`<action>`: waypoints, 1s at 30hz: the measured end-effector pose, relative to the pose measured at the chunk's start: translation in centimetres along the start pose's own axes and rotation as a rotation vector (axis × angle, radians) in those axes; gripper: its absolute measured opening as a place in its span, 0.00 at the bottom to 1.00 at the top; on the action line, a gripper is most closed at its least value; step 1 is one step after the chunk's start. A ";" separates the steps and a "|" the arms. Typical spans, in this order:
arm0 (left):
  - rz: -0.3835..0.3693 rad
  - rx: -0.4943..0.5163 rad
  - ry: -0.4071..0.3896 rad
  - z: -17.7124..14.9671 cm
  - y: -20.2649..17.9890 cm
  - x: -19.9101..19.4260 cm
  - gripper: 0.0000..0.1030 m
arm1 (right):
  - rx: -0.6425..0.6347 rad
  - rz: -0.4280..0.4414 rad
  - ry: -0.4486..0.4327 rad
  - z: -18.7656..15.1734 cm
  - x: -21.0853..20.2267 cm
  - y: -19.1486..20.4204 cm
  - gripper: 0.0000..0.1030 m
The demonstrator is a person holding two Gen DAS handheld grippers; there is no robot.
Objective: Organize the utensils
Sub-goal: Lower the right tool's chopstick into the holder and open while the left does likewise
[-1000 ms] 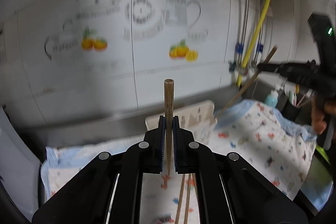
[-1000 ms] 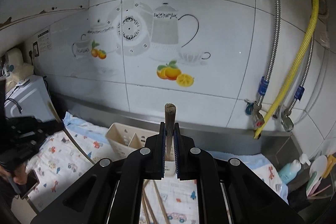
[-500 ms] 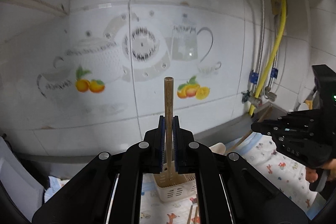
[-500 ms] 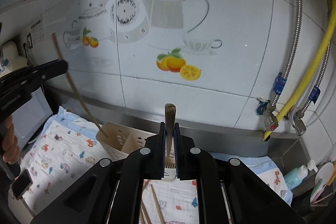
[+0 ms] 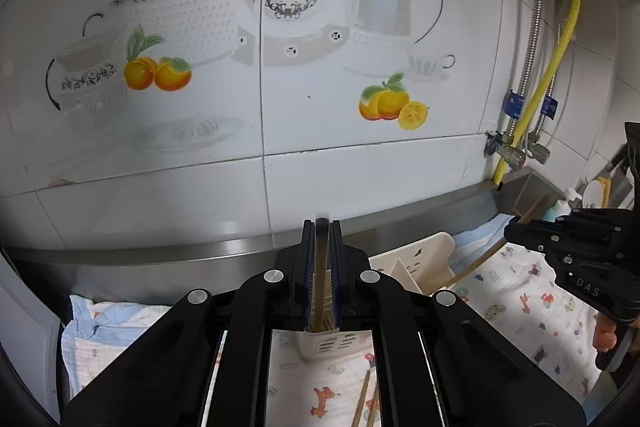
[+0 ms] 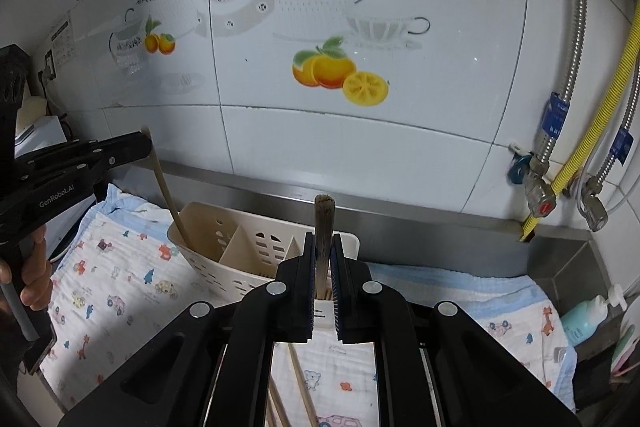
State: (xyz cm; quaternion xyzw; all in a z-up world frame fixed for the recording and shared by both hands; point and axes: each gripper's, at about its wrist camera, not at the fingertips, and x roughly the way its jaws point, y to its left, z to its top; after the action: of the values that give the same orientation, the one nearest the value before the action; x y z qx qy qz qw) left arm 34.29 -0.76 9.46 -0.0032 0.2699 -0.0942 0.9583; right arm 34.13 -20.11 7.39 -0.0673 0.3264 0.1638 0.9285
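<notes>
Wooden chopstick [image 5: 321, 267] first, in the left wrist view: I have my left hand-held gripper [image 5: 321, 323] clamped on it, the stick standing up between the jaws with its top blurred. Its lower end drops toward the cream utensil caddy [image 5: 416, 263] on the patterned cloth [image 5: 532, 303] that covers the tabletop, but the gripper body hides where the tip sits, so I cannot tell whether it is inside yet. Off to the right I see my right hand-held gripper [image 5: 516, 229] holding its own stick slanted down toward the caddy's far end. Two more chopsticks [image 5: 362, 399] lie loose on the cloth below.

In the right wrist view, my right hand-held gripper [image 6: 322, 319] is pinched on a darker chopstick [image 6: 323, 227], upright, just in front of the caddy [image 6: 224, 239]. Its lower tip is hidden behind the jaws too. At left, the left hand-held gripper [image 6: 146, 147] holds its stick [image 6: 168, 195] with the lower end reaching down into the caddy's leftmost compartment; whether it touches bottom I cannot make out. A few loose sticks [image 6: 298, 379] lie on the cloth under my gripper.

My read: two sticks are about to be dropped in, neither released, and the loose ones are left to collect. The caddy's other compartments look empty, though their floors are mostly hidden.
</notes>
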 end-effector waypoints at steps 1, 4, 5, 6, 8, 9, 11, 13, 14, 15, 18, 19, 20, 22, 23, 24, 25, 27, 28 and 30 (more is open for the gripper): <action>0.002 0.000 -0.003 0.0 0.0 -0.1 0.09 | 0.000 0.001 -0.002 0.0 -0.1 0.0 0.08; -0.005 -0.008 -0.005 0.0 0.1 -0.6 0.09 | 0.007 -0.006 -0.011 0.1 -0.5 -0.2 0.14; 0.003 -0.006 -0.010 0.1 0.1 -1.0 0.09 | 0.008 -0.007 -0.018 0.2 -0.9 -0.3 0.19; 0.004 -0.007 -0.014 0.1 0.2 -1.3 0.09 | 0.005 -0.015 -0.026 0.2 -1.3 -0.3 0.22; 0.000 -0.013 -0.020 0.2 0.3 -2.1 0.10 | 0.001 -0.023 -0.041 0.2 -2.3 -0.3 0.24; 0.002 -0.014 -0.023 0.2 0.4 -2.4 0.10 | 0.003 -0.024 -0.048 0.1 -2.8 -0.3 0.27; 0.010 -0.018 -0.031 0.0 0.4 -3.5 0.26 | 0.004 -0.027 -0.063 -0.2 -3.9 -0.2 0.30; 0.019 -0.018 -0.047 -0.6 0.3 -4.7 0.38 | 0.002 -0.029 -0.075 -0.7 -4.9 -0.1 0.32; 0.028 -0.011 -0.057 -1.0 0.3 -5.4 0.38 | 0.002 -0.026 -0.078 -1.1 -5.4 0.0 0.33; 0.030 -0.006 -0.060 -1.3 0.2 -5.8 0.38 | 0.003 -0.022 -0.080 -1.6 -5.8 0.1 0.34; 0.018 -0.021 -0.051 -2.8 0.3 -7.3 0.40 | -0.002 -0.013 -0.078 -3.8 -7.0 0.4 0.36; 0.013 -0.022 -0.052 -3.2 0.4 -7.7 0.40 | 0.000 -0.009 -0.077 -4.4 -7.3 0.5 0.36; 0.012 -0.022 -0.056 -3.8 0.3 -8.1 0.42 | 0.005 -0.003 -0.074 -5.1 -7.5 0.6 0.36; 0.011 -0.033 -0.058 -5.0 0.5 -8.9 0.43 | 0.021 0.013 -0.063 -6.7 -7.8 0.6 0.36; 0.000 -0.041 -0.055 -5.7 0.6 -9.2 0.43 | 0.026 0.020 -0.058 -7.6 -8.0 0.7 0.36; -0.007 -0.046 -0.052 -6.3 0.6 -9.5 0.43 | 0.027 0.022 -0.053 -8.4 -8.2 0.8 0.36; -0.005 -0.047 -0.050 -7.2 0.5 -9.9 0.43 | 0.029 0.024 -0.049 -9.1 -8.3 0.8 0.36; -0.006 -0.043 -0.047 -8.8 0.3 -10.5 0.43 | 0.034 0.026 -0.038 -10.8 -8.5 0.9 0.36; -0.010 -0.041 -0.044 -9.5 0.2 -10.7 0.43 | 0.034 0.022 -0.035 -11.6 -8.6 1.0 0.36; -0.015 -0.040 -0.033 -11.1 -0.1 -11.2 0.43 | 0.041 0.016 -0.024 -13.2 -8.8 1.1 0.36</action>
State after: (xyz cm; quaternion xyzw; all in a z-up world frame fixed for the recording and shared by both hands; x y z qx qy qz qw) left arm 19.18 1.71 5.75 -0.0258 0.2560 -0.0958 0.9616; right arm 19.64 -24.46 2.63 -0.0437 0.3189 0.1651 0.9323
